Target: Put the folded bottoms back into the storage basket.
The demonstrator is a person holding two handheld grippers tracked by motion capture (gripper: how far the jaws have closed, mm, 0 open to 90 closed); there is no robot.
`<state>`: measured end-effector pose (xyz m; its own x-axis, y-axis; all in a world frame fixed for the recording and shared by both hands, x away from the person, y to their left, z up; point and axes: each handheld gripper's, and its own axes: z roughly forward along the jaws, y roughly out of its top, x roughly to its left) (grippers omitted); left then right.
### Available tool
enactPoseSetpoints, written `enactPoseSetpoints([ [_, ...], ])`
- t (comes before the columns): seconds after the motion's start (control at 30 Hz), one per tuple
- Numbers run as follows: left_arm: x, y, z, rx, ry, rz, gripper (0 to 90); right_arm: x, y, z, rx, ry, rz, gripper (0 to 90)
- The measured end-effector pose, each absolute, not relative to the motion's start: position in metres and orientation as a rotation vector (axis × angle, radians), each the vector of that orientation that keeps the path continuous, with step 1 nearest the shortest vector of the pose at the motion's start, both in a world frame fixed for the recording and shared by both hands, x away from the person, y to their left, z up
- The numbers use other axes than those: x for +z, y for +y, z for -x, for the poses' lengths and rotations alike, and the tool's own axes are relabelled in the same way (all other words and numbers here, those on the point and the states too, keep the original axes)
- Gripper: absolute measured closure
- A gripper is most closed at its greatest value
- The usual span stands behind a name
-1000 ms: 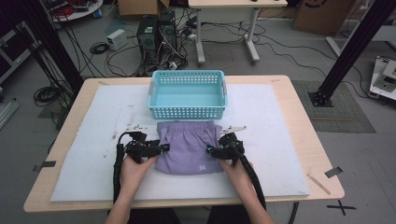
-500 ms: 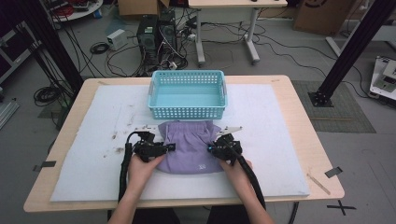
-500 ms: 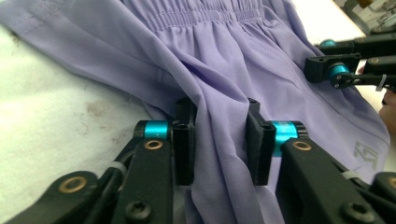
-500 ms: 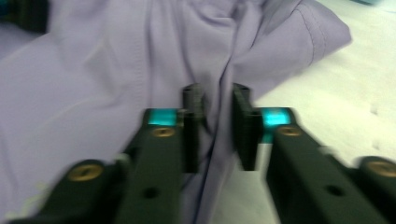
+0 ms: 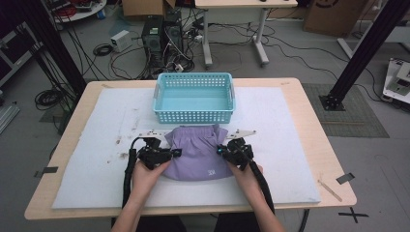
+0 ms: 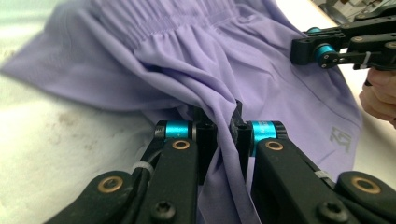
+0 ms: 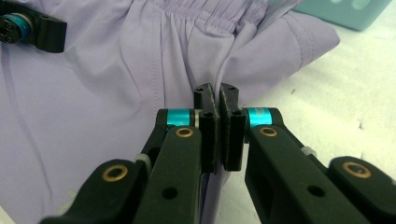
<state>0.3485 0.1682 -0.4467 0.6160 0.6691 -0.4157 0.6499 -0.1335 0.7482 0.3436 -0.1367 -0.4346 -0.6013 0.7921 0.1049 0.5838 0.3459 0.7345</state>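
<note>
Purple shorts (image 5: 198,152) lie on the white mat, their gathered waistband toward a light blue basket (image 5: 194,98) just behind them. My left gripper (image 5: 177,153) is at the shorts' left side, shut on a raised fold of the cloth (image 6: 223,122). At the right side my right gripper (image 5: 219,151) is shut on the cloth's edge (image 7: 217,99). In the left gripper view the right gripper (image 6: 327,49) is at the top right, over the shorts (image 6: 187,60). The left gripper's black jaw tip sits at the top left of the right gripper view, on the shorts (image 7: 102,79).
The basket is empty and stands at the back middle of the mat (image 5: 290,145). Small dark stains (image 5: 121,141) mark the mat left of the shorts. The wooden table's edge (image 5: 333,154) borders the mat. Cables and a computer tower lie on the floor behind.
Both grippers have moved inward toward each other, the left one more. The shorts' sides have been drawn in with them, so the cloth is narrower and more bunched.
</note>
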Motion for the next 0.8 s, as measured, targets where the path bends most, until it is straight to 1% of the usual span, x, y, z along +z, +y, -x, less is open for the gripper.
enactPoseSetpoints([
  [0.2, -0.429, 0.170, -0.342, 0.080, 1.011, -1.815, 84.9, -0.420, -0.140, -0.336, 1.166, 2.307, -1.196, 88.3],
  [0.23, -0.421, 0.171, -0.340, 0.102, 0.994, -1.811, 84.9, -0.417, -0.141, -0.335, 1.174, 2.300, -1.185, 88.3],
  [0.5, -0.394, 0.175, -0.336, 0.133, 0.945, -1.789, 84.9, -0.391, -0.142, -0.331, 1.237, 2.277, -1.139, 88.3],
  [0.63, -0.376, 0.176, -0.340, 0.165, 0.926, -1.789, 84.9, -0.375, -0.141, -0.333, 1.257, 2.254, -1.117, 88.3],
  [0.8, -0.351, 0.176, -0.350, 0.195, 0.899, -1.779, 84.9, -0.354, -0.143, -0.346, 1.315, 2.222, -1.106, 88.3],
])
